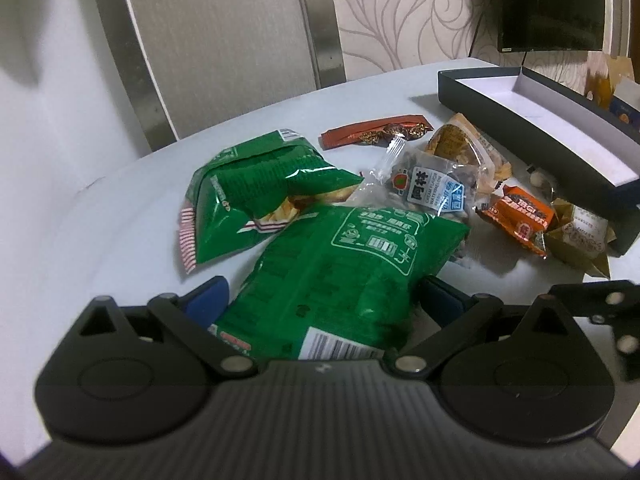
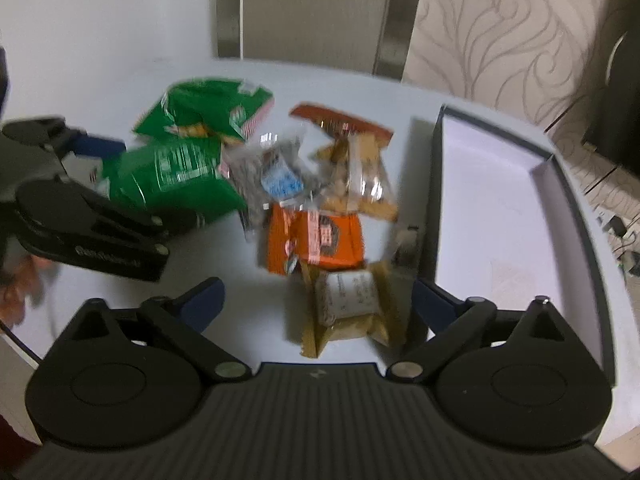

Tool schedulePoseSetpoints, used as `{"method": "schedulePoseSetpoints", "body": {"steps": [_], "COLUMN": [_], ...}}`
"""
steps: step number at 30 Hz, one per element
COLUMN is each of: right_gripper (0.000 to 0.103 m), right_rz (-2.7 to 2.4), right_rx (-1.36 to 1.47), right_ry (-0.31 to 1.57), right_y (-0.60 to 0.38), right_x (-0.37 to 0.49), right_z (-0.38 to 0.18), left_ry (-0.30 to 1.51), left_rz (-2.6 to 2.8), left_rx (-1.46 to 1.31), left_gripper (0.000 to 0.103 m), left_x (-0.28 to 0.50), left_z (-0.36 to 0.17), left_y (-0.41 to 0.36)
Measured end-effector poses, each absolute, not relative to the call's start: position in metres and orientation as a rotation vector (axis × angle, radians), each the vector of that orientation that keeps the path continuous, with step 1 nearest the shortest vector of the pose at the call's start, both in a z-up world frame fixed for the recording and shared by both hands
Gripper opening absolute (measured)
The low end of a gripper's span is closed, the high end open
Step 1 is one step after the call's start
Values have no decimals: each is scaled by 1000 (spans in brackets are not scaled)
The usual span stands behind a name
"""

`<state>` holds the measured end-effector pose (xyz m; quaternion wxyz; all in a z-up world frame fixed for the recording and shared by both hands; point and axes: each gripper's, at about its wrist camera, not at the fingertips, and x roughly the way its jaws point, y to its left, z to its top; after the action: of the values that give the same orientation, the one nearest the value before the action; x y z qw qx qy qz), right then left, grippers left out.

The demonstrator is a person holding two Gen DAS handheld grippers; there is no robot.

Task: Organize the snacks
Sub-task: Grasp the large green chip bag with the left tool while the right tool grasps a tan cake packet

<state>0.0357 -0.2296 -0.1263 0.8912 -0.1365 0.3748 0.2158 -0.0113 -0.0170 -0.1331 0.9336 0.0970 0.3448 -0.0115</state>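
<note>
Green foil dominates the heap: two green snack bags lie on a pale desk (image 1: 80, 240). The nearer green bag (image 1: 340, 276) lies between the spread blue-tipped fingers of the left tool (image 1: 324, 300), whose fingers stand apart on either side of it; whether they press it cannot be told. The second green bag (image 1: 260, 192), crumpled, lies just behind it. Beside them sit one clear packet of seeds with a blue label (image 1: 432, 192), one long red-brown packet (image 1: 376, 130), one tan clear-wrapped packet (image 1: 468, 148), one orange packet (image 1: 520, 216) and one gold-wrapped packet (image 1: 580, 236). One open dark box with a white inside (image 1: 532, 116) stands at the right of the pile, holding no snacks. The right tool (image 2: 316, 308) hovers with its fingers wide apart around the gold packet, just beside the box, gripping nothing. The right view is blurred.
</note>
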Motion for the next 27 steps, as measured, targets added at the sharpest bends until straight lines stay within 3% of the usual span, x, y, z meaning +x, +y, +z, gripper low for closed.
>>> {"method": "schedulePoseSetpoints", "body": {"steps": [4,6,7,8,13,16,27], "right_gripper": [87,71,56,54,53,46,45], "right_rz": [456,450,444,445,448,443,439], "right_rx": [-278,-273,-264,-247,-238,-216,-189], "right_ry": [791,800,807,812,807,798,786], "right_y": [-229,-231,-233,-236,-241,-244,-248], "right_x": [36,37,37,37,33,27,10], "right_z": [-132,-134,-136,-138,-135,-129,-120], "left_ry": [700,693,688,681,664,673,657], "left_rz": [-45,-42,-47,-52,-65,-71,-85], "left_rx": [174,170,171,176,150,112,69], "left_gripper": [103,100,95,93,75,72,68], "left_x": [-12,-12,-13,-15,-23,-24,-41], "left_z": [-135,-136,-136,-135,-129,-125,-108], "left_y": [-15,-14,-14,-14,-10,-5,-5]}}
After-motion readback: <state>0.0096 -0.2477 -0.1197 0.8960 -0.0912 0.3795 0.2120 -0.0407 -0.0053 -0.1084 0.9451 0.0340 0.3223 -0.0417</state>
